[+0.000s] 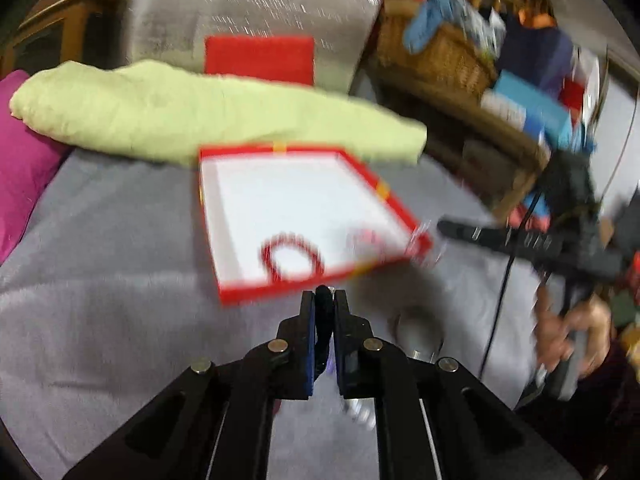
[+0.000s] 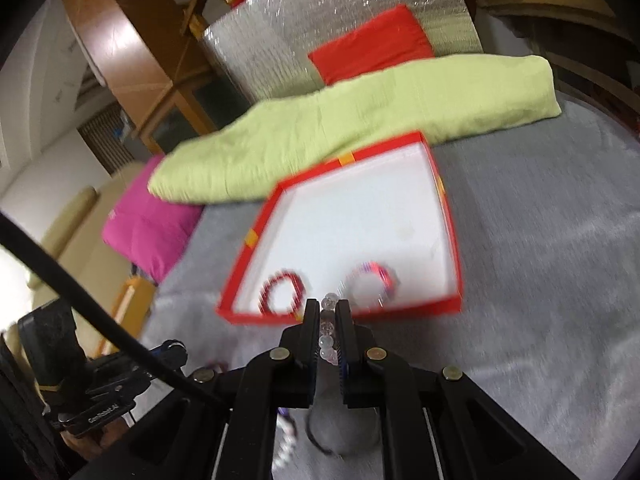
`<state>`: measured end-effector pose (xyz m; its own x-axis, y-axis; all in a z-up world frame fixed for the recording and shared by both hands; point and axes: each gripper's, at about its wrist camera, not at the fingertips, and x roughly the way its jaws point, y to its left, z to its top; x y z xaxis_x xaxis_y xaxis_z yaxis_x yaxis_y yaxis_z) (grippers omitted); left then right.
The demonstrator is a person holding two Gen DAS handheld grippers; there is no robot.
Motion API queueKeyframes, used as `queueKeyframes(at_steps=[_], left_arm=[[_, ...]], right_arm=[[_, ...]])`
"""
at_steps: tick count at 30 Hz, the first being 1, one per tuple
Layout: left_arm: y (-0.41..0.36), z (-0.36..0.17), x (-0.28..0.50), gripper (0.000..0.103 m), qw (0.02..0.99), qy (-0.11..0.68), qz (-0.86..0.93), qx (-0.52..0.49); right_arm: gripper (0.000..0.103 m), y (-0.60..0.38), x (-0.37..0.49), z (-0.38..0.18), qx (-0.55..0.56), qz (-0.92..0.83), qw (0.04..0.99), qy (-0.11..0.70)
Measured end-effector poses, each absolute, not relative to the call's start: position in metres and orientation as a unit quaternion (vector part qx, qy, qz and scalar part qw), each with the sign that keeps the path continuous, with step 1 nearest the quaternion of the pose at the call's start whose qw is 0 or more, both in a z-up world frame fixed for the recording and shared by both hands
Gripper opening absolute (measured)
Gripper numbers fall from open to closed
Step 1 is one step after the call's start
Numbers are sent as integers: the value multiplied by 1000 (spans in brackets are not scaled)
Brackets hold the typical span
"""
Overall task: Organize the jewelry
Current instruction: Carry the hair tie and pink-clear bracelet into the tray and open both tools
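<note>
Grey blanket (image 2: 540, 280): left gripper (image 1: 324, 300) fingers clamp a black band (image 1: 324, 312); right gripper (image 2: 329, 312) fingers clamp a clear bead bracelet (image 2: 327, 328).

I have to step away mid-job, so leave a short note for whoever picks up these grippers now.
Left gripper: shut on a dark bracelet.
Right gripper: shut on a clear bead bracelet.
Red box lies open on the grey blanket.
Done: red bead bracelet and a second bracelet lie inside.
Left: put both held bracelets in the box.
</note>
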<state>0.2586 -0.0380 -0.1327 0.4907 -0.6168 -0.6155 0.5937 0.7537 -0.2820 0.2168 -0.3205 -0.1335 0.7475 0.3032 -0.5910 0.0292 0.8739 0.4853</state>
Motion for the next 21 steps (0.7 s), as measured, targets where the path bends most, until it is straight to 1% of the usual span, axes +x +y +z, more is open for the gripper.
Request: queueKeyframes(at_steps=[5,13,21], left_arm=[[-54,-121,294,8,874,339,-340,-70],[-95,-144,376,8,855,389,-325,-109],[-115,-173,414,8,839,432,-311,-110]], right_arm=[[9,-324,246,-134,270,84,900,331],[9,-326,301,-158,313,89,878,350],[9,-324,342,-182,332,83,863,373]])
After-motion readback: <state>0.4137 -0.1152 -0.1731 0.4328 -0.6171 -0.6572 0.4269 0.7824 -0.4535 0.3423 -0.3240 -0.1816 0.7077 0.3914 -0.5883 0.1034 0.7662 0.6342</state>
